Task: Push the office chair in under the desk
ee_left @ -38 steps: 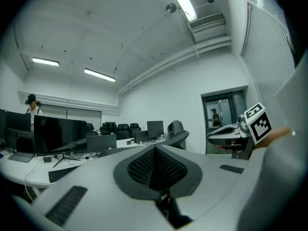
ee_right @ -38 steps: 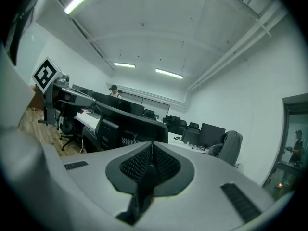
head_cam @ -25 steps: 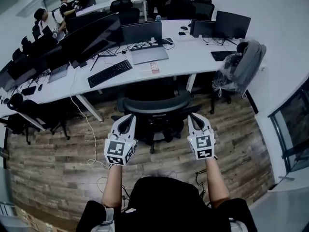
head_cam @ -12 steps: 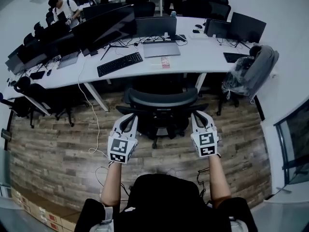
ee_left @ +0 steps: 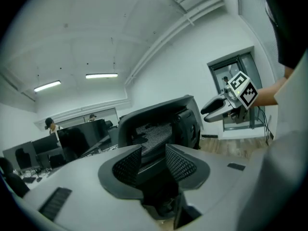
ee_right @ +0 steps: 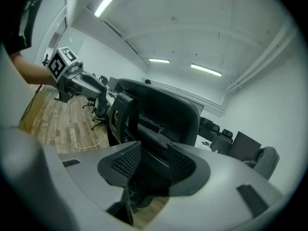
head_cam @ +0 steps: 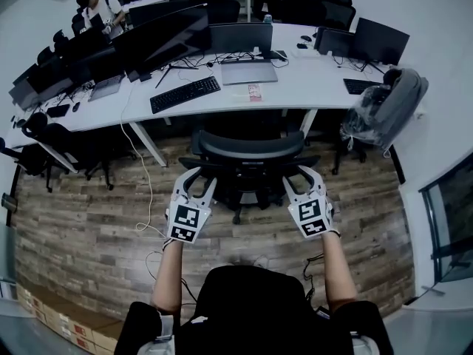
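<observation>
Both pairs of my jaws, clenched a moment ago, now stand apart and are opening.

From the head view, my left gripper (head_cam: 199, 183) and right gripper (head_cam: 299, 183) flank the office chair (head_cam: 247, 148). Its backrest faces me at the edge of the white surface (head_cam: 295, 87), with the seat tucked partly beneath, over the wooden floor (head_cam: 89, 228).

From the left gripper view, my jaws are released and the pads (ee_left: 129, 163) press on nothing. The chair's mesh back shows through the gap, just beyond them, and my right gripper hangs at its far side.

From the right gripper view, these jaws are likewise released, with the chair's back just past them.
</observation>
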